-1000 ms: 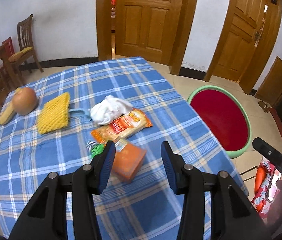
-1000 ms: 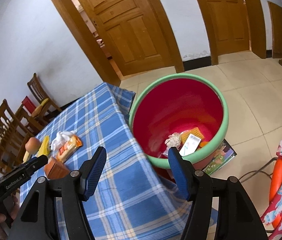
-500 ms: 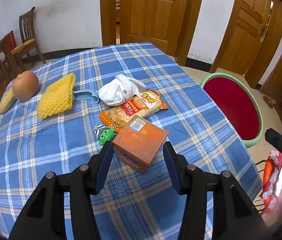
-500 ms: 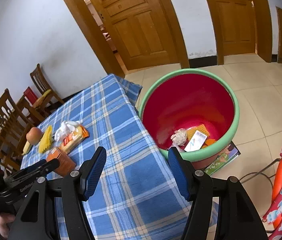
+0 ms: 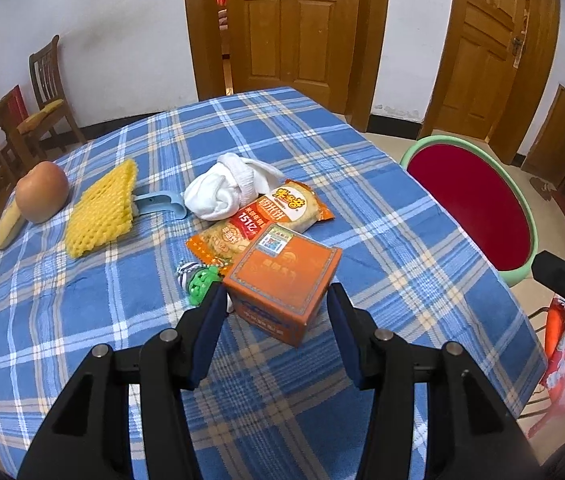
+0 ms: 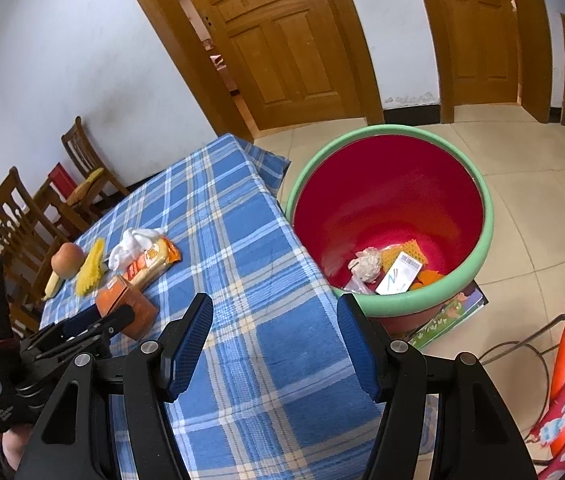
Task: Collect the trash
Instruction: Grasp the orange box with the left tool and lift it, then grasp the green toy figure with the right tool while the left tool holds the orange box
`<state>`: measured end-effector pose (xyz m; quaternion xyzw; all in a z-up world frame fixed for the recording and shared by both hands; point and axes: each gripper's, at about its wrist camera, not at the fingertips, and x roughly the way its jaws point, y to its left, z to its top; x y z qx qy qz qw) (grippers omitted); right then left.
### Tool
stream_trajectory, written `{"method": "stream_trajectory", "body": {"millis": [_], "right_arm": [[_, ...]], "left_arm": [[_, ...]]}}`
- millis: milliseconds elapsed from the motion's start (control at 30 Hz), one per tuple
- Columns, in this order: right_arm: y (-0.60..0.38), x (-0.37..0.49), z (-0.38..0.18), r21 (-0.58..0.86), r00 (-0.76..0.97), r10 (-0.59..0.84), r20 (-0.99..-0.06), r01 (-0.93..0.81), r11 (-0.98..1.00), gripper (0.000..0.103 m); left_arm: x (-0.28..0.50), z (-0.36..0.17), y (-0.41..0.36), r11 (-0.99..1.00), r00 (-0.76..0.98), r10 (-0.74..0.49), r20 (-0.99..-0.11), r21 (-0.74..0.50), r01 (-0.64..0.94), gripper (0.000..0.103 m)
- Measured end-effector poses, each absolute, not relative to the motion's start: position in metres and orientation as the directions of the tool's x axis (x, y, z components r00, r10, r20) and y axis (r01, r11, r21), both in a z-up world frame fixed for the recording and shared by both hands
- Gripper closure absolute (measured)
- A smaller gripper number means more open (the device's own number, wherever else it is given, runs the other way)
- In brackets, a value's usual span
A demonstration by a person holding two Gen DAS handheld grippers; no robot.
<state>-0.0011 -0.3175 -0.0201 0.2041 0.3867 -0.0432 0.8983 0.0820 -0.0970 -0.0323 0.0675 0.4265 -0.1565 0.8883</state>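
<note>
An orange box point(image 5: 284, 276) stands on the blue plaid table point(image 5: 122, 312). My left gripper point(image 5: 274, 304) is open, its fingers on either side of the box's near corner, apart from it. Behind the box lie an orange snack wrapper point(image 5: 262, 220), a white crumpled cloth point(image 5: 230, 190), a yellow foam net point(image 5: 100, 210) and a small green item point(image 5: 200, 282). My right gripper point(image 6: 274, 328) is open and empty over the table's right edge, next to the red bin with a green rim point(image 6: 386, 216) holding several pieces of trash. The box also shows in the right wrist view point(image 6: 126, 306).
An apple point(image 5: 42, 192) and a banana point(image 5: 4, 230) lie at the table's left edge, with a blue handle point(image 5: 158, 204) by the net. Wooden chairs point(image 5: 48, 92) stand left. The bin point(image 5: 478, 212) stands on the floor right of the table.
My left gripper has moved forward and down to the orange box, which now sits between its open fingers. My right gripper has drifted slightly, still open.
</note>
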Motion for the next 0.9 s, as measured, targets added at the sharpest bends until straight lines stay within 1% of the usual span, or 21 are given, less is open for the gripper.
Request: {"method": "stream_trajectory", "body": {"millis": [133,400,600,900], "right_arm": [[-0.315,-0.001,-0.02,0.332,0.696,0.082,-0.714,0.233,0.914,0.037],[-0.304,0.004,-0.019,0.323,0.695,0.091,-0.714,0.212,0.922,0.037],[-0.282,0.013,-0.017,0.306,0.692,0.11,-0.714,0.166,0.937,0.037],[-0.234,0.033,-0.014,0.269,0.674,0.161,-0.721,0.057,0.961,0.037]], "left_arm": [[0.08,-0.03,-0.096,0.939,0.586,-0.236,-0.775,-0.027,0.343,0.052],[0.074,-0.002,-0.07,0.956,0.646,-0.232,-0.727,-0.048,0.29,0.052],[0.072,0.012,-0.039,0.977,0.694,-0.172,-0.699,-0.029,0.213,0.052],[0.075,0.006,0.013,0.994,0.7,-0.106,-0.707,-0.054,0.096,0.052]]}}
